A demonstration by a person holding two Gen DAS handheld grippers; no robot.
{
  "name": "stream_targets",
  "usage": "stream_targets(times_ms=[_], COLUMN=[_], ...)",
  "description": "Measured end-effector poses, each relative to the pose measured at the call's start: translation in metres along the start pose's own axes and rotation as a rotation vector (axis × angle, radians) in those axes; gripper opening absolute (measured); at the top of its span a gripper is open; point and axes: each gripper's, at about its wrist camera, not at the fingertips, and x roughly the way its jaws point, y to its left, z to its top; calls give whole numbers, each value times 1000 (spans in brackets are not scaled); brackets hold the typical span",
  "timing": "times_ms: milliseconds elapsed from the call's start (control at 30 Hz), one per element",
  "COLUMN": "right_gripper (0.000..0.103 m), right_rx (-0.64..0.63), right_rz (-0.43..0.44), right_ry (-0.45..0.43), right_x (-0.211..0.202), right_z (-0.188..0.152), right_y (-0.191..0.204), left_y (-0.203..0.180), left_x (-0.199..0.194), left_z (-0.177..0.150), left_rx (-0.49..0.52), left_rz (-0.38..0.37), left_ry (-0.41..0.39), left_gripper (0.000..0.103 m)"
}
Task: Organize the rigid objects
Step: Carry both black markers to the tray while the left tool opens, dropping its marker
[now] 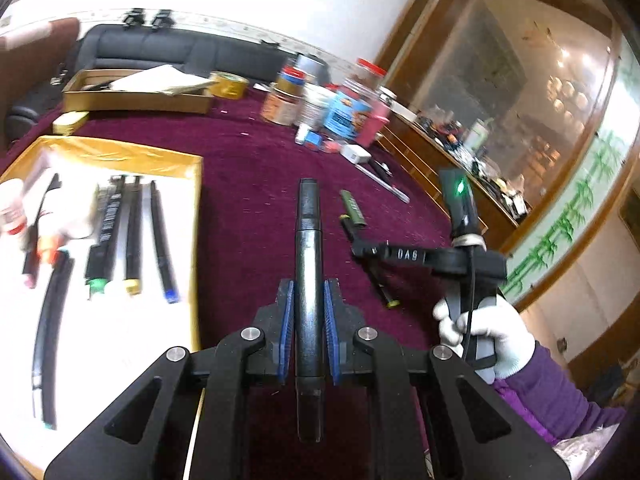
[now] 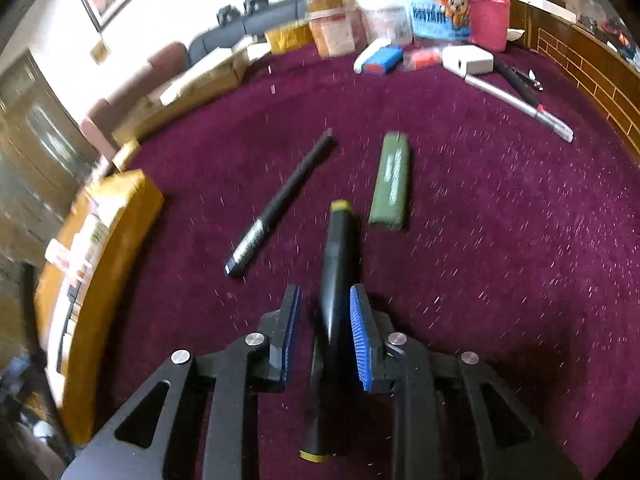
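Left tool (image 1: 309, 312) clamped on a black marker (image 1: 309, 280). Right tool (image 2: 325, 328) apart around a yellow-capped marker (image 2: 338, 264); green case (image 2: 391, 180) ahead.

The maroon-carpeted counter (image 1: 248, 152) is viewed low and close from behind each claw, looking forward along its fingers. The flat olive-green bar (image 1: 352, 209) and the far cluster of plastic jars (image 2: 384, 4) are shared by both views.
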Motion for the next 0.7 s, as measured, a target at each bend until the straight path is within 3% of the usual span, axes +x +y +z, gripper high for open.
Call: stream_targets(times_ms=[133,233,467,700], right_gripper=[22,13,13,13], right_rx=[-38,-54,73,57], right_rz=[-85,-109,90,288], right_ry=[-9,-11,3,15], right_x=[1,1,-14,-36], right_z=[1,0,-5,-5], right_y=[11,13,3,45], left_y=[20,39,89,136], left_x=[-23,-42,-74,-81], left_z=[-6,-9,-14,-21], left_rx=[-26,-59,-163,-279], left_rz=[50,86,162,226], left_ry=[-39,-76,-129,-122], left_gripper=[12,12,12,12])
